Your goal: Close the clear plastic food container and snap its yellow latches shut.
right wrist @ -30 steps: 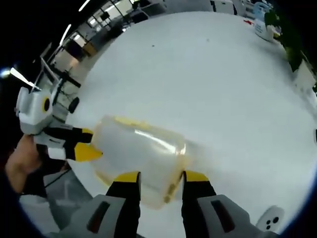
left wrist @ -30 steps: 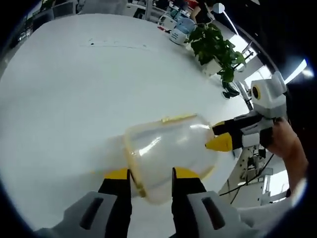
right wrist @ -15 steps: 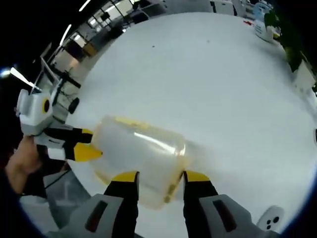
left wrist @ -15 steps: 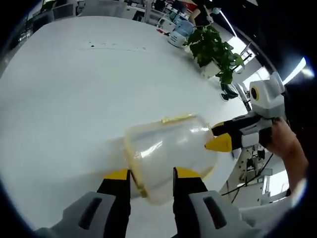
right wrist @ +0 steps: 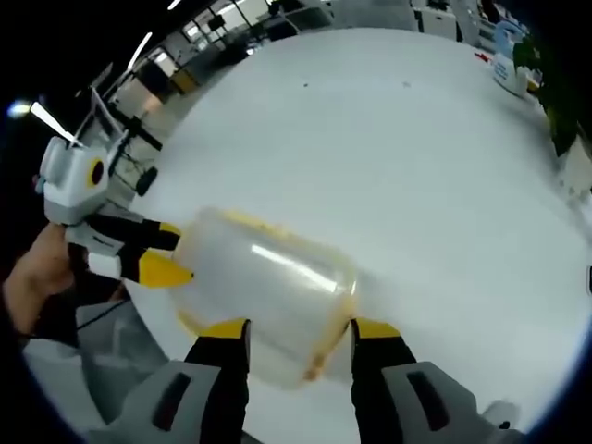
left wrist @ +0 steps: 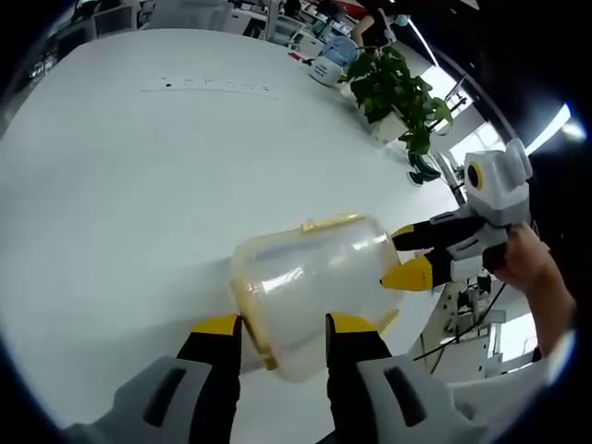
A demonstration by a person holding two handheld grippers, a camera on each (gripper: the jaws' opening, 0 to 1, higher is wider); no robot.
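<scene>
A clear plastic food container [left wrist: 310, 287] with yellow trim lies on its side on a white tabletop [left wrist: 139, 176], held between two hand-held grippers working from opposite ends. In the left gripper view, the left gripper [left wrist: 281, 326] rises from 6 o'clock with its yellow-tipped jaws spread to either side of the container's yellow-rimmed end, close against its walls; a yellow latch [left wrist: 331, 222] shows along the rim toward 12 o'clock. The right gripper [left wrist: 413, 261] enters from 3 o'clock, a person's hand [left wrist: 536, 277] behind it, its yellow tips meeting the far end of the container; whether those jaws are pinching cannot be told from here. In the right gripper view the same container [right wrist: 268, 291] sits just above 6 o'clock, the right gripper's jaws spread around its rimmed end, while the left gripper [right wrist: 153, 259] comes in from 9 o'clock touching the opposite end. A potted plant [left wrist: 398, 88] stands near the tabletop's edge at about 1 o'clock in the left gripper view.
</scene>
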